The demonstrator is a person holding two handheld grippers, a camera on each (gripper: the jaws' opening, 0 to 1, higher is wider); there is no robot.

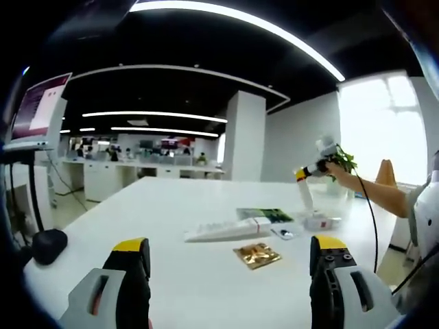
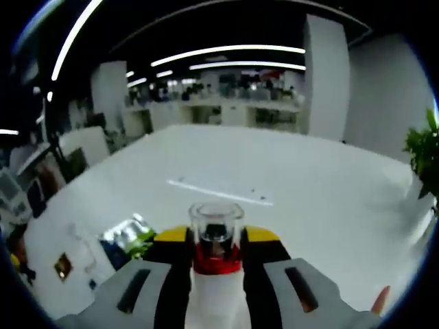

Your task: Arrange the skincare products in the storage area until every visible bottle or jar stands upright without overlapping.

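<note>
My right gripper (image 2: 217, 241) is shut on a white bottle (image 2: 217, 221) with a clear cap and a red band, holding it upright above the white table (image 2: 288, 171). In the left gripper view that same gripper (image 1: 310, 171), in a person's hand, holds the bottle (image 1: 306, 199) over the table's far right. My left gripper (image 1: 230, 274) stands open and low over the near table with nothing between its jaws. Ahead of it lie a long white tube (image 1: 226, 229), a green packet (image 1: 264, 214), a gold sachet (image 1: 256, 255) and a small white container (image 1: 321, 222).
A monitor on a stand (image 1: 38, 110) and a black object (image 1: 48, 245) sit at the table's left edge. A potted plant (image 1: 344, 162) stands at the far right. The green packet (image 2: 129, 236) and gold sachet (image 2: 63, 266) lie lower left in the right gripper view.
</note>
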